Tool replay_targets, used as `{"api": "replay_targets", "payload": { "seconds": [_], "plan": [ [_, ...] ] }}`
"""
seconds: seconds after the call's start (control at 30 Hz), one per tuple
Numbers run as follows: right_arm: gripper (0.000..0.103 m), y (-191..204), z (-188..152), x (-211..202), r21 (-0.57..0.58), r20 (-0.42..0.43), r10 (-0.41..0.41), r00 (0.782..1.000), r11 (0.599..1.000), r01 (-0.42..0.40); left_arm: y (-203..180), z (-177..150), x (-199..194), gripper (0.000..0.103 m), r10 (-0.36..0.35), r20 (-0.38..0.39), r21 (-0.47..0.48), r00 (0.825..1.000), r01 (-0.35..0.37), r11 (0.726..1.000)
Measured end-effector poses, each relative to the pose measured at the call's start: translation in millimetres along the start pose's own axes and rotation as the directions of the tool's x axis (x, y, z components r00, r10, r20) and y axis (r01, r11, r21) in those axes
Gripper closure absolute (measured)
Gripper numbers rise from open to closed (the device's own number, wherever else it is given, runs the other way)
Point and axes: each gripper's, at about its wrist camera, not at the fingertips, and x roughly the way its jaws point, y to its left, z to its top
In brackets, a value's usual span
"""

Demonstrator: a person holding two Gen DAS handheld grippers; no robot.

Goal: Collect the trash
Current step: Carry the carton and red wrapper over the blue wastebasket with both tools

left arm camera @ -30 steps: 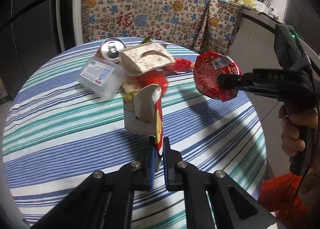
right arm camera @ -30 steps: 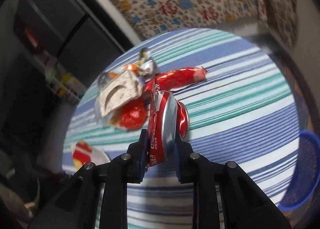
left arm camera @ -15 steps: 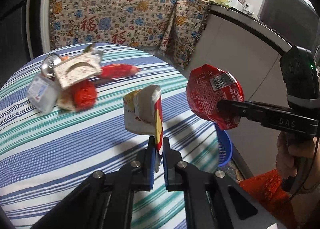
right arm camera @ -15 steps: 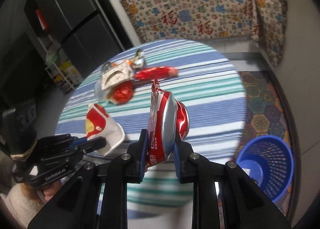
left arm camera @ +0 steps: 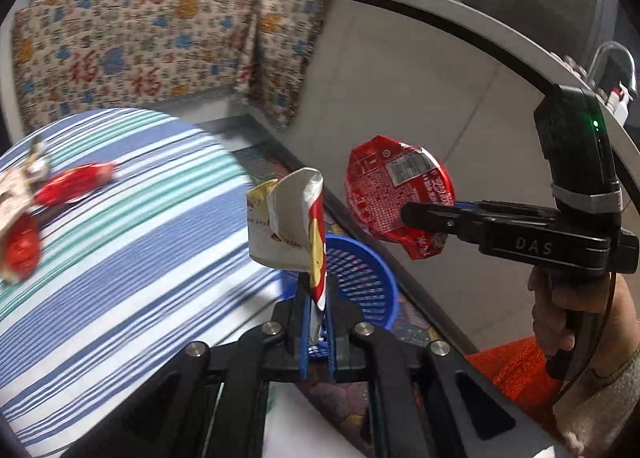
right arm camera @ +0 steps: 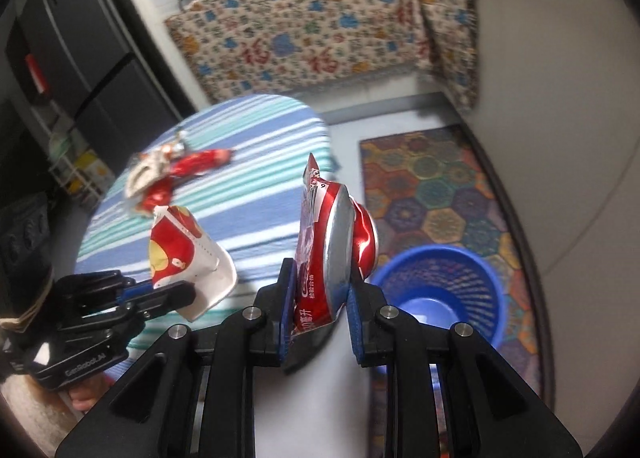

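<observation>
My left gripper [left arm camera: 316,332] is shut on a crumpled white, red and yellow paper carton [left arm camera: 286,227], held in the air past the table's right edge, above the blue basket [left arm camera: 372,290]. It also shows in the right wrist view [right arm camera: 188,254]. My right gripper [right arm camera: 322,310] is shut on a crushed red soda can [right arm camera: 336,246], held up left of the blue basket [right arm camera: 436,290] on the floor. In the left wrist view the can [left arm camera: 396,193] hangs beyond the basket.
A round table with a blue, green and white striped cloth [left arm camera: 120,250] holds more trash: a red wrapper [left arm camera: 74,185] and a pile at the left edge [left arm camera: 18,234]. A patterned mat [right arm camera: 436,193] lies under the basket. A counter [left arm camera: 440,69] stands on the right.
Both grippers have swung right, off the table, with the carton and the can still held. The blue basket now sits below them. The trash pile has slid to the left of both views.
</observation>
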Motion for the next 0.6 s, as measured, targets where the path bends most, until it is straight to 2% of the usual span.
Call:
{"api": "replay_targets", "payload": {
  "seconds": [0.17, 0.37, 0.6],
  "plan": [
    [0.081, -43, -1, 1, 0.032, -0.037, -0.049, 0.998, 0.998, 0.05, -21, 11, 38, 0.096, -0.004, -0.031, 0.026, 0.999, 0.005, 1.0],
    [0.081, -87, -10, 13, 0.076, -0.075, -0.074, 0.994, 0.994, 0.08, -28, 14, 87, 0.096, 0.001, -0.082, 0.007, 0.997, -0.001, 1.0],
    [0.081, -117, -21, 26, 0.129, -0.079, -0.069, 0.994, 0.988, 0.079, -38, 16, 123, 0.096, 0.018, -0.112, 0.013, 0.994, -0.016, 1.0]
  ]
}}
